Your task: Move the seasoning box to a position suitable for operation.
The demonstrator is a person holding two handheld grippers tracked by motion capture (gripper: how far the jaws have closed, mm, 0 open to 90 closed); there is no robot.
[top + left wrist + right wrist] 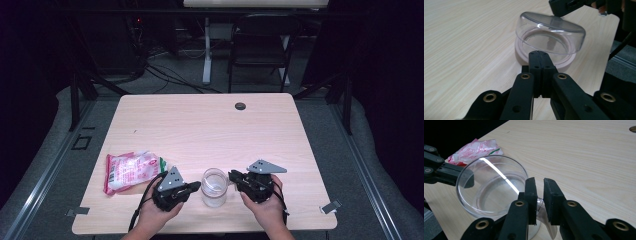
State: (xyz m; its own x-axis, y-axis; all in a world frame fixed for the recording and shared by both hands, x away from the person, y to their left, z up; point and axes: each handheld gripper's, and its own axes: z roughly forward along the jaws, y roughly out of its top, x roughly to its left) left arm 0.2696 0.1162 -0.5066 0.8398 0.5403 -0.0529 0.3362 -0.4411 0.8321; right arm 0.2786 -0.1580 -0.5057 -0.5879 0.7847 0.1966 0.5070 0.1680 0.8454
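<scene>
A clear glass jar [214, 188] stands upright and lidless near the table's front edge, between my two grippers. My left gripper [196, 185] is just left of it. In the left gripper view its jaws are pressed together with nothing between them [539, 53], the tips right at the jar's wall [549, 30]. My right gripper [231, 175] is at the right edge of the jar's mouth. In the right gripper view its jaws stand a narrow gap apart [539, 182], with glass of the jar's rim [494, 185] showing in that gap.
A pink and white plastic packet [131, 170] lies flat on the table left of my left gripper, and it is also in the right gripper view [475, 150]. A dark round grommet [240, 106] sits near the far edge of the table [210, 125]. A chair stands beyond it.
</scene>
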